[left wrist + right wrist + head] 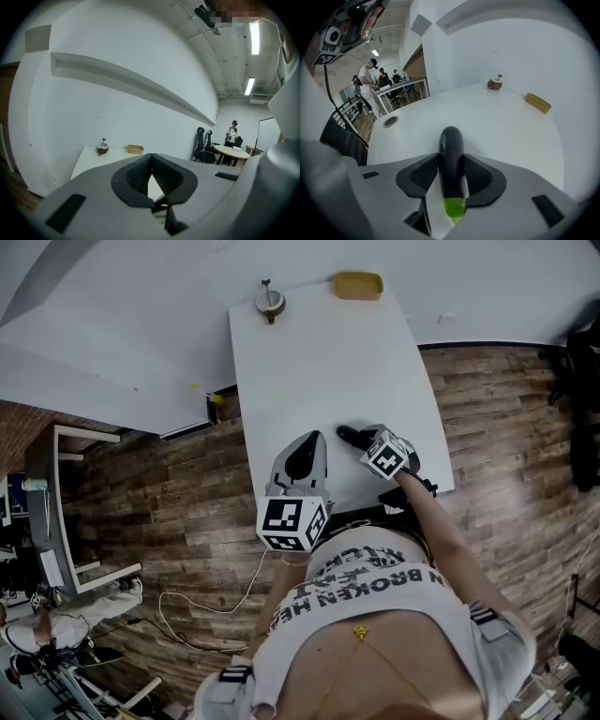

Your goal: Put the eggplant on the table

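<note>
Seen from above, one white table stood on a wood-plank floor, and a person in a white printed shirt stood at its near end with two grippers, each bearing one marker cube. One eggplant, dark purple with a green stem end, was the only thing being carried. The right gripper was clamped on it, a black pad pressed against each side, and it was held low over the near part of the table. The left gripper carried nothing, its jaws brought together at the tips, and it hung beside the right one at the table's near edge. Two small things sat at the far end, well apart from the grippers: one round brown pot with a stem and one shallow tan tray. From above only the eggplant's dark tip showed past the right gripper, and no view made clear whether it touched the tabletop. The table's near edge was partly covered by the grippers and the person's body.
</note>
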Tool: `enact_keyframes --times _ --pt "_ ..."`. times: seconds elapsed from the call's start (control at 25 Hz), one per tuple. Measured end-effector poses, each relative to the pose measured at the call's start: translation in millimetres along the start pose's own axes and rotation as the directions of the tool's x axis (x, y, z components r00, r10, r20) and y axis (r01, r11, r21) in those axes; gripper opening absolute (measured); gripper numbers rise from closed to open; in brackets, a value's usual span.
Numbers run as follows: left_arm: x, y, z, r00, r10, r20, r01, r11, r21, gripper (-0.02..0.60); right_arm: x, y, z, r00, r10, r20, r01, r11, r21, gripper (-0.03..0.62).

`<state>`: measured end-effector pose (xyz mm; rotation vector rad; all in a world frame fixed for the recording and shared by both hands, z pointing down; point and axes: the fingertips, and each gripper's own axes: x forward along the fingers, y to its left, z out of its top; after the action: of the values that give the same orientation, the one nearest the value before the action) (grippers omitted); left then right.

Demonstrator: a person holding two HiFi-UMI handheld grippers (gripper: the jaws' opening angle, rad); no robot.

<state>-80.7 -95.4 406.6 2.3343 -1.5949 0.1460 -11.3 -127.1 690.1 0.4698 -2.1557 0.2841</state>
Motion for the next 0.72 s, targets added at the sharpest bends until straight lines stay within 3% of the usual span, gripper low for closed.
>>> enact_keyframes --times 0.72 --pt "-3.9 1.0 -3.0 1.000 0.009 0.000 -0.009 1.000 -0.001 -0.002 1.3 0.6 -3.0 1.000 0.007 -0.004 -0.007 1.000 -0.002 0.175"
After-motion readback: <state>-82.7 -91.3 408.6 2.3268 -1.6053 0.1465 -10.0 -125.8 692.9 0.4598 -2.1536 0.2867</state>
